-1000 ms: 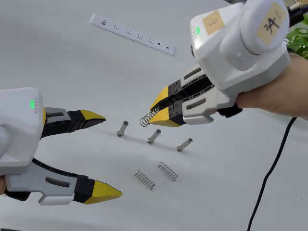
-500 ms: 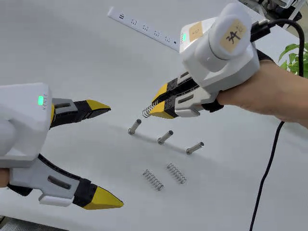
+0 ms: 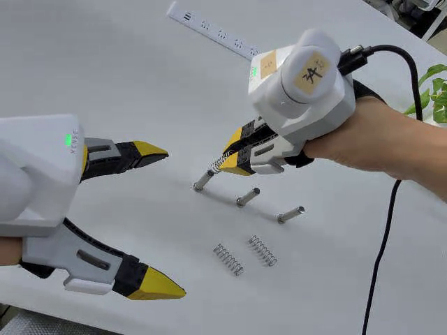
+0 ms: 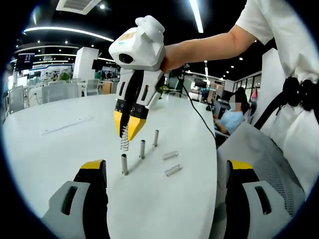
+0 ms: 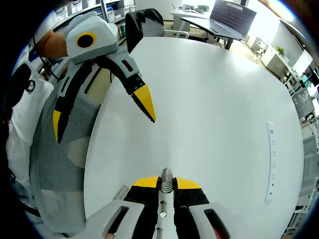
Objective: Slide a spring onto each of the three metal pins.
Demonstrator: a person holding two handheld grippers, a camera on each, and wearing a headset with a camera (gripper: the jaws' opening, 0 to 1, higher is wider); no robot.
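At the left of the head view, the left gripper (image 3: 176, 223) had its white plastic body and black, yellow-tipped fingers spread wide apart and released, holding nothing above the smooth, pale surface (image 3: 105, 77). Near the top edge lay one long, flat white power strip (image 3: 213, 29).

In the middle of the frame stood three pins (image 3: 247, 197), slim cylinders of bare grey metal, set in a row that ran from upper left to lower right. The left gripper view showed all three upright, long axes vertical. Below the row lay two loose springs (image 3: 228, 259), thin wire coils, flat on the surface and side by side, each with its long axis slanting from upper left to lower right.

Right of centre, the right gripper (image 3: 227, 162) had its fingers clenched on the upper end of a third spring (image 3: 218, 166). That coil pointed down and to the left, its lower end just at the top of the leftmost pin. In the left gripper view it hung nearly vertical, in line above that pin; whether they touched could not be told.

A black cable (image 3: 384, 230) trailed down the right side, and green leaves (image 3: 433, 91) showed at the right edge.
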